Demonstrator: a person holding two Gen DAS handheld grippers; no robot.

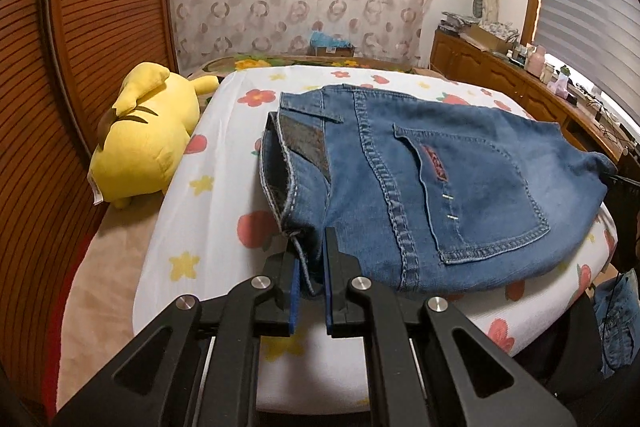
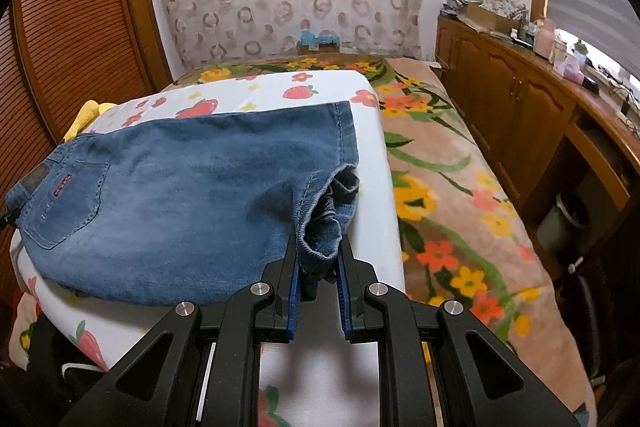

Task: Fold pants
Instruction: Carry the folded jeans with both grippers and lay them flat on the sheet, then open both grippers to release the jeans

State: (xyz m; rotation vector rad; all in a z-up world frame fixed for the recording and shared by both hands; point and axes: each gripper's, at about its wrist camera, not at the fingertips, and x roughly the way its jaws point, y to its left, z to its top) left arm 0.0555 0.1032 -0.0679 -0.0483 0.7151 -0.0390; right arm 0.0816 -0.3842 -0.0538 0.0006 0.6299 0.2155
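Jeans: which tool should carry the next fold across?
Probably right. The right tool pinches the bunched leg hem of the jeans, the lighter free end. The left tool grips the waistband corner by the back pocket, better kept as anchor.

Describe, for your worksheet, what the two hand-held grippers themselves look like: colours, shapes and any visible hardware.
Both look alike. The left hand-held gripper and the right hand-held gripper each have matte black angular linkage arms with triangular cut-outs, joined by round silver pivot pins. Each carries two narrow black fingers faced with blue ribbed pads. No cables, sleeves or markings show on them.
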